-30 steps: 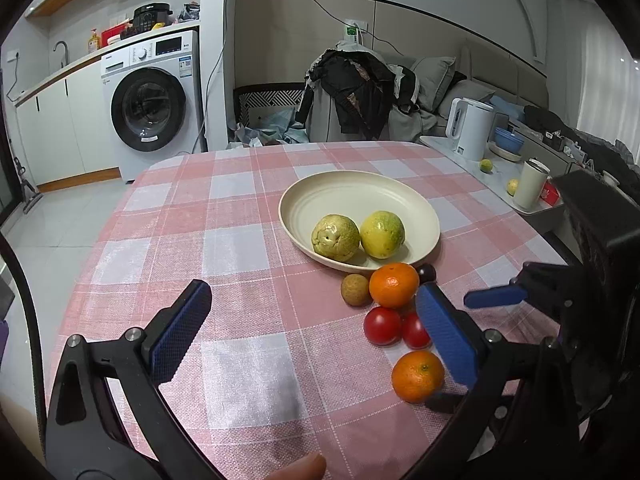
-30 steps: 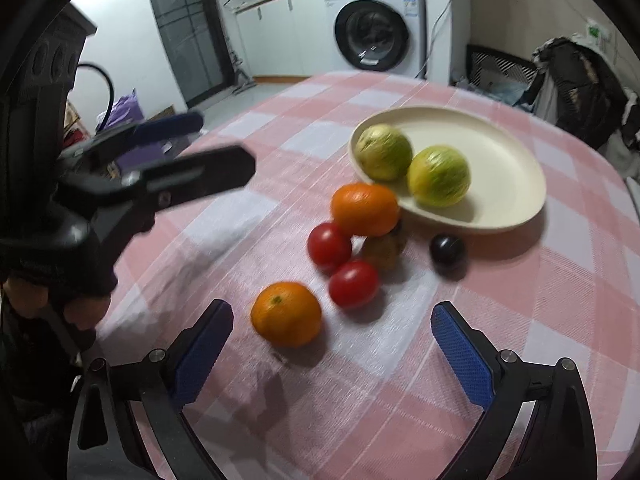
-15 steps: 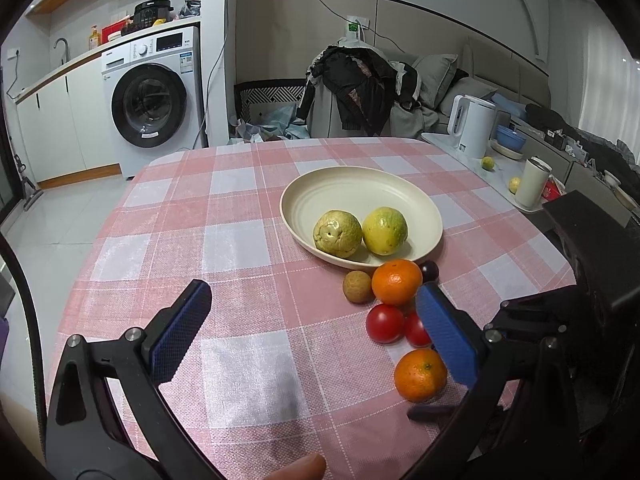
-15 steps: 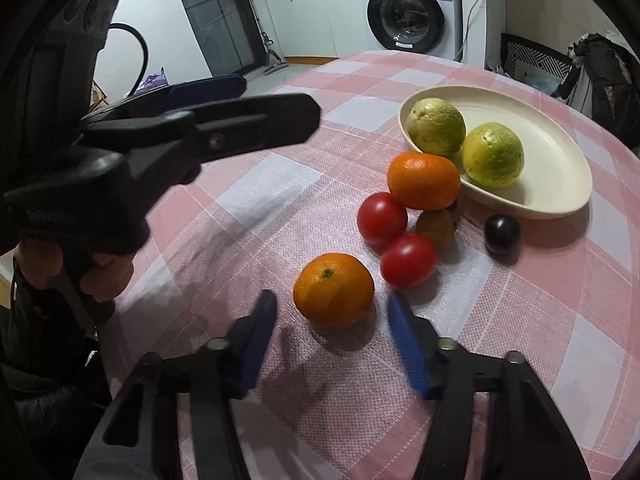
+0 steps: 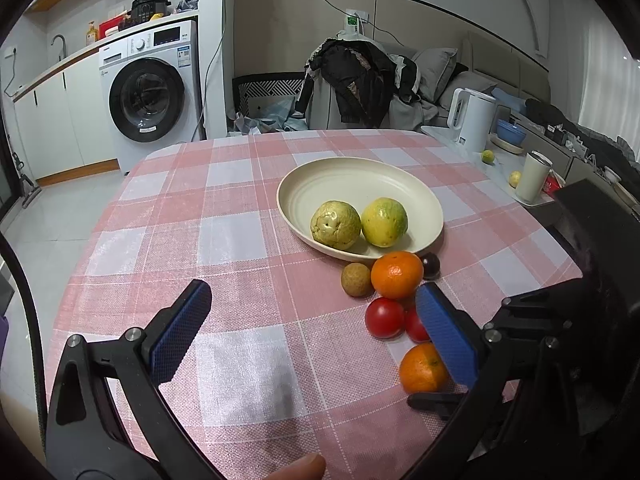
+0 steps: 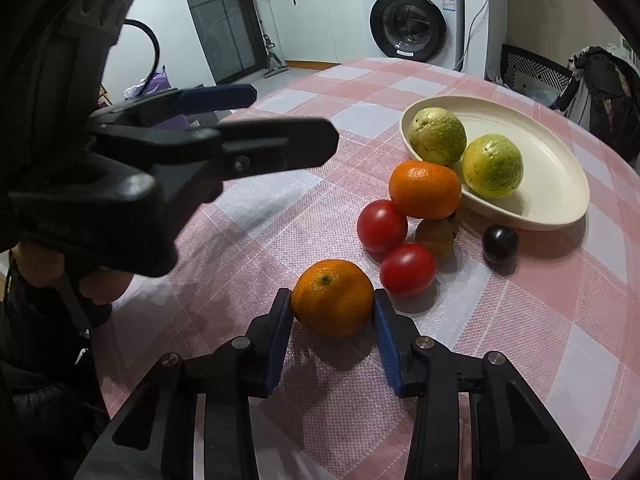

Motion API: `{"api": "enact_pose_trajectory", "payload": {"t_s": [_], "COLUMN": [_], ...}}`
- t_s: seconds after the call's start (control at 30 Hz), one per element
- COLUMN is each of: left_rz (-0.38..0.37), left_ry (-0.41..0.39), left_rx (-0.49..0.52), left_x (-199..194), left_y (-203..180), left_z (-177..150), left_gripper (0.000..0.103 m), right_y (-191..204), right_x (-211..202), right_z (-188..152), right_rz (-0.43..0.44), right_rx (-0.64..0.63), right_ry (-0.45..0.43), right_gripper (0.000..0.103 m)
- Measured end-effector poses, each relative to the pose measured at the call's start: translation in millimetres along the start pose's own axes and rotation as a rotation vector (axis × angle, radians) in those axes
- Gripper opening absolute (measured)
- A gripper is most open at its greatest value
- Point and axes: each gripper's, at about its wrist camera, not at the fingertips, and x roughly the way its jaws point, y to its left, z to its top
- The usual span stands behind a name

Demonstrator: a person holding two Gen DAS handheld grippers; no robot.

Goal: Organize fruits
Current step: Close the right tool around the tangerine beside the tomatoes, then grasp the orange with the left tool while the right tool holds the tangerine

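A near mandarin (image 6: pixel 332 298) is gripped by the right gripper (image 6: pixel 334 312), the cream plate (image 6: pixel 560 184) lying ahead-right, while the left gripper (image 5: pixel 312 312) is held spread wide and empty.

On the counter (image 5: pixel 240 240): plate (image 5: pixel 340 176) holding two guavas (image 5: pixel 335 224) side by side; just before its rim a mandarin (image 5: pixel 396 274), longan (image 5: pixel 356 279), plum (image 5: pixel 430 265); nearer, two tomatoes (image 5: pixel 384 317); nearest, second mandarin (image 6: pixel 332 298) between right tool (image 6: pixel 333 332) pads.

Woven checked tablecloth (image 6: pixel 256 220) is showing a slight sheen. Cream plate (image 6: pixel 560 184) is looking smooth and matt. Nearest orange (image 6: pixel 332 298) is showing dimpled peel; tomatoes (image 6: pixel 407 269) are looking glossy. Gripper pads (image 5: pixel 182 326) are showing textured blue rubber on matt black plastic.
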Motion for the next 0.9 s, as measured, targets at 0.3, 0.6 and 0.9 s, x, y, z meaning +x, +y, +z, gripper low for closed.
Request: {"api": "enact_pose_trajectory", "payload": {"t_s": [0.3, 0.6, 0.9], "left_rz": [-0.006, -0.026, -0.082], "left_ry": [0.007, 0.076, 0.121], "left_rx": [0.0, -0.009, -0.006], "left_x": [3, 27, 60], "left_y": [0, -11, -26], "left_z": [0, -2, 0], "left_gripper": [0.102, 0.102, 0.096], "right_y": [-32, -57, -64], "right_x": [-36, -57, -60], "right_z": [-1, 1, -1], "right_rz": [-0.028, -0.11, -0.11], "right_rx": [0.062, 0.147, 0.166], "right_ry": [-0.087, -0.186, -0.197], "right_gripper": [0.041, 0.041, 0.041]}}
